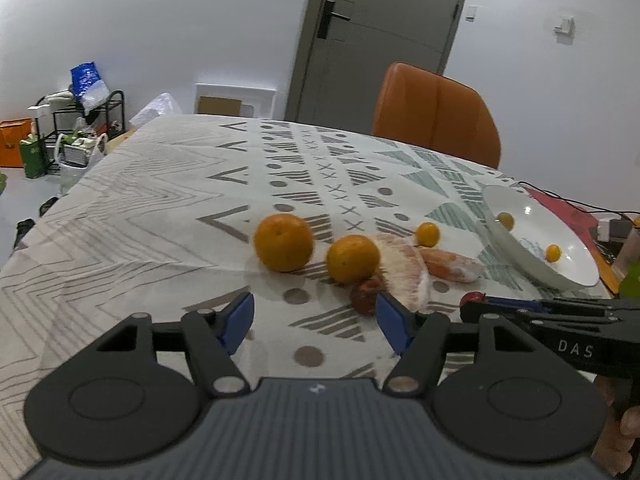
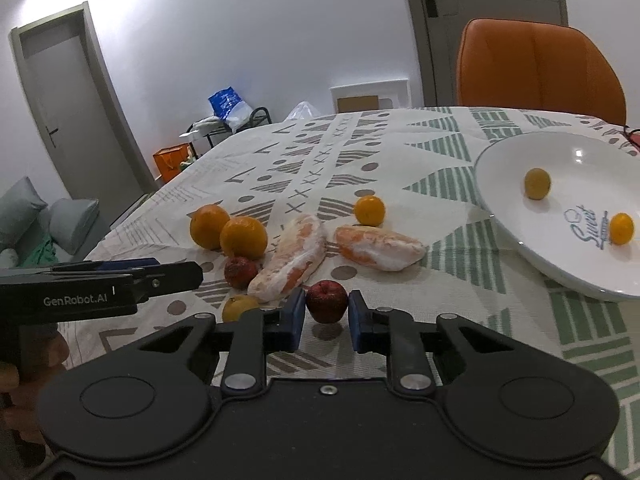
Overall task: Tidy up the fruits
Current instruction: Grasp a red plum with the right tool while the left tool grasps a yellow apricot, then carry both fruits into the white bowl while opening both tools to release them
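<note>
Patterned tablecloth (image 2: 400,148), orange chair (image 2: 536,68); left claw (image 1: 316,322) wide, empty; right claw (image 2: 327,314) straddling red fruit (image 2: 327,301).

My left gripper (image 1: 316,322) has black linkage arms, blue pads (image 1: 240,318), silver pivot screws and a ribbed grey body. My right gripper (image 2: 327,322) reads "DAS" at three o'clock.

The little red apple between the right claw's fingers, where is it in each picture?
Left wrist view: only a sliver of the small red apple shows, lower right, at the tip of the right claw.
Right wrist view: the apple sits low in the middle, between the blue fingers.
Shared landmark: the white plate, to the right of the apple in both.
</note>
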The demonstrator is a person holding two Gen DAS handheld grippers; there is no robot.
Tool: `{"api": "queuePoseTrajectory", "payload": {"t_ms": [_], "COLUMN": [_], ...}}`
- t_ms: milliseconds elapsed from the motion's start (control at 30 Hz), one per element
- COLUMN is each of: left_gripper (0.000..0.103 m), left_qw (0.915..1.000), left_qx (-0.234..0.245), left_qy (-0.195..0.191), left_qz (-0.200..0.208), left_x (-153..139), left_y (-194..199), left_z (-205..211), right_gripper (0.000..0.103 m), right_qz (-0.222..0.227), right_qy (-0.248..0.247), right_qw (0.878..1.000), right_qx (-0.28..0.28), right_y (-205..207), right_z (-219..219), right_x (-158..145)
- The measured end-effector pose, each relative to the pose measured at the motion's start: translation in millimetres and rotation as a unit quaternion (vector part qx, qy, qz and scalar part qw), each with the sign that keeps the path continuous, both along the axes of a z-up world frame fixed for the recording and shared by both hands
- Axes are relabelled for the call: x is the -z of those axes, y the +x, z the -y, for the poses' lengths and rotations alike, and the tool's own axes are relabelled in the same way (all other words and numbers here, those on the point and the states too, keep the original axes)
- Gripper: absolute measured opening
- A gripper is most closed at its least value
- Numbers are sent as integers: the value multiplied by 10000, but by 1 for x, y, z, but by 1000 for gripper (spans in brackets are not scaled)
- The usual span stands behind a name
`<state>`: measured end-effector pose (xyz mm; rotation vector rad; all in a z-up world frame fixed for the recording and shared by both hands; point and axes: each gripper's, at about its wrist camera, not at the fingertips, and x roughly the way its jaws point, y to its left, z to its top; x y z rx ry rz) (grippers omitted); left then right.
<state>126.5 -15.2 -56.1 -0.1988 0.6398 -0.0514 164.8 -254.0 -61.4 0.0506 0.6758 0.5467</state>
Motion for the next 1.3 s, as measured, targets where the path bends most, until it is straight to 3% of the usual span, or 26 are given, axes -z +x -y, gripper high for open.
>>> {"api": "queuePoseTrajectory", "payload": {"t_ms": [533, 600, 700, 733, 833, 1300], "left_gripper": [66, 61, 40, 25, 25, 25], "left_qw": [9986, 9983, 9977, 9975, 9973, 9952], "left_qx": [523, 567, 630, 637, 666, 967], "left_qy": [57, 48, 93, 157, 13, 180], "left_qz": [-51, -124, -234, -254, -308, 5], "left_x": [2, 6, 11, 11, 6, -18], "left_y": [0, 3, 7, 8, 12, 24], "left_z": [42, 47, 55, 57, 59, 92], "right_gripper": [21, 21, 22, 22, 21, 22], "right_qz": [49, 81, 73, 98, 199, 416], "right_qy": [142, 168, 354, 383, 411, 559], "right_qw": [9992, 9990, 9984, 9982, 9972, 9907], "right_qx": [364, 399, 429, 454, 589, 1171], "right_y": [-12, -14, -16, -18, -19, -14], "right_z": [40, 45, 55, 59, 69, 112], "right_x": [-3, -5, -10, -12, -18, -24]}}
